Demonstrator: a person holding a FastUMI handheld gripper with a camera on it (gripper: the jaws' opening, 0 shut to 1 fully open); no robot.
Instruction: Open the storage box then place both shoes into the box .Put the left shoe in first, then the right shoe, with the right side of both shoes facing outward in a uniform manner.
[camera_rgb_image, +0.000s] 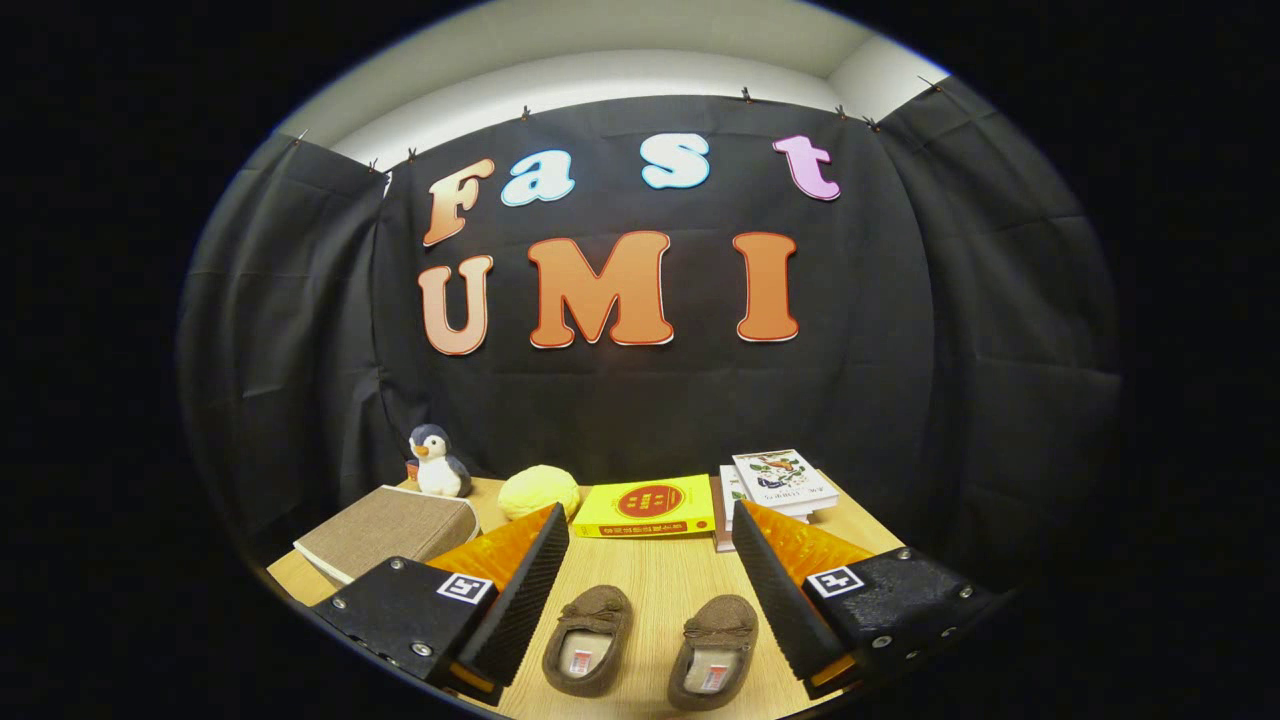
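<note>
Hand-held gripper (648, 560) hangs above the tabletop (650, 580), fingers spread wide, gripping nothing. Two brown shoes (588, 640) lie side by side between them.

camera rides the gripper (648, 590), low above the table (650, 580), facing the booth wall.

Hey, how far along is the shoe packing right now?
Nothing looks done yet. Both shoes, left shoe and right shoe, sit side by side on the table, in the gap between the fingers. The gripper is open, its jaws wide apart, holding nothing. I can't make out an opened box; the closed fabric-covered case beyond the fingers may be it. Opening and both placements remain.
</note>
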